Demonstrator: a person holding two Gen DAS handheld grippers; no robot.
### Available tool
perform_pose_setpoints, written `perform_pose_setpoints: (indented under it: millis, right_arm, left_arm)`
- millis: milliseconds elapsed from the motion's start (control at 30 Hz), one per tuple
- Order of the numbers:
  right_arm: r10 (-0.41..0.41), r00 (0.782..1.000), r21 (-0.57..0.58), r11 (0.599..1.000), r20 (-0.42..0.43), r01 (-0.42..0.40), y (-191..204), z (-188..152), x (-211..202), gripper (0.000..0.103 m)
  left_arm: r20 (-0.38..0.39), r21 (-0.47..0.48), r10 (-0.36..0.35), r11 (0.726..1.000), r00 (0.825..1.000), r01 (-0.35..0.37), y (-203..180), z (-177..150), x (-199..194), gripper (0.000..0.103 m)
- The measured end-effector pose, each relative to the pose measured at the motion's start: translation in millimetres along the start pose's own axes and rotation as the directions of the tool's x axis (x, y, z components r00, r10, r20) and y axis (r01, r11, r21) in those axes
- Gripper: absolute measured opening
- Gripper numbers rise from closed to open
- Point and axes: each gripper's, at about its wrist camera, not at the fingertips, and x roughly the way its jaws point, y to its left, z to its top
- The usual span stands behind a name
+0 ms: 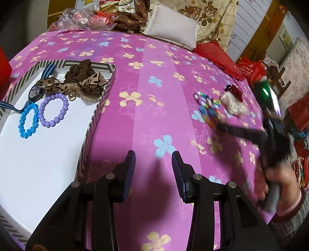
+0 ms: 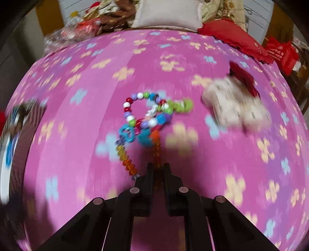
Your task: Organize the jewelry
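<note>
A striped box with a white inside lies at the left on the pink flowered bedspread. In it are a blue bead bracelet, a purple bead bracelet, a leopard bow, a brown scrunchie and a striped-band watch. My left gripper is open and empty beside the box. My right gripper is shut on an orange bead strand tangled with multicoloured bead bracelets. The tangle and the blurred right gripper also show in the left wrist view.
A white scrunchie and a dark red one lie right of the bead tangle. Pillows, a red cushion and a heap of clothes line the far edge. Red bags stand off the right side.
</note>
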Motion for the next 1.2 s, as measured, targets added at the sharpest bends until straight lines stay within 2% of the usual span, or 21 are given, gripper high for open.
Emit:
perform_pose_setpoints:
  millis: [133,167,267,300,400,467,567,667,767,900,967,1067,1133,1200]
  right_arm:
    - [-0.005,1.000,-0.045,0.999,-0.020,0.005,-7,-42,-19,0.009]
    - [0.005,0.999,-0.050,0.999,-0.032,-0.007,-10,-51,-23,0.012]
    - [0.073,0.995,-0.018,0.997,-0.069,-0.075,-20,-65,-31,0.038]
    - [0.093,0.994,0.004,0.996,-0.053,-0.093,-25,-67,-38,0.038]
    - [0.068,0.997,0.014,0.998,0.046,-0.068,-30,-61,-58,0.038]
    - [0.050,0.995,-0.002,0.999,0.083,-0.050,-25,-45,-64,0.038]
    - [0.042,0.992,-0.013,0.999,0.115,-0.041,-19,-22,-59,0.038]
    - [0.005,0.990,-0.053,0.999,0.144,0.002,-8,0,-43,0.036]
    - [0.001,0.991,-0.078,0.997,0.131,0.009,3,20,-27,0.036]
    - [-0.026,0.993,-0.150,0.988,0.119,0.044,15,32,-15,0.029]
    - [0.027,0.997,-0.180,0.984,0.078,-0.013,20,34,-11,0.028]
    - [0.136,0.990,-0.134,0.982,0.030,-0.131,19,27,-10,0.029]
    - [0.121,0.993,-0.144,0.982,0.014,-0.118,24,20,-5,0.029]
    - [0.073,0.997,-0.170,0.983,0.001,-0.072,30,16,5,0.028]
  left_arm:
    - [0.007,0.022,-0.003,1.000,1.000,0.003,-6,-3,-4,0.038]
    - [0.010,0.027,0.000,1.000,1.000,-0.001,-7,-3,-4,0.038]
    - [0.015,0.035,0.005,0.999,1.000,-0.006,-9,-4,-6,0.038]
    - [0.016,0.034,0.004,0.999,1.000,-0.005,-9,-4,-6,0.038]
    - [0.017,0.027,0.003,1.000,1.000,-0.003,-7,-4,-7,0.038]
    - [0.013,0.026,0.003,1.000,1.000,-0.004,-7,-4,-6,0.038]
    - [0.004,0.028,0.006,1.000,1.000,-0.006,-7,-5,-3,0.038]
    - [0.000,0.032,0.006,0.999,1.000,-0.006,-7,-5,-1,0.038]
    - [-0.009,0.025,0.004,1.000,1.000,-0.003,-5,-4,2,0.038]
    - [-0.026,0.014,-0.008,1.000,1.000,0.008,-2,-4,6,0.038]
    - [-0.030,0.012,-0.010,1.000,1.000,0.010,-2,-4,7,0.038]
    - [-0.033,0.006,-0.012,1.000,0.999,0.013,-1,-3,7,0.038]
    - [-0.034,-0.005,-0.017,1.000,0.999,0.017,1,-2,7,0.038]
    - [-0.031,-0.011,-0.018,1.000,0.999,0.017,2,-2,6,0.038]
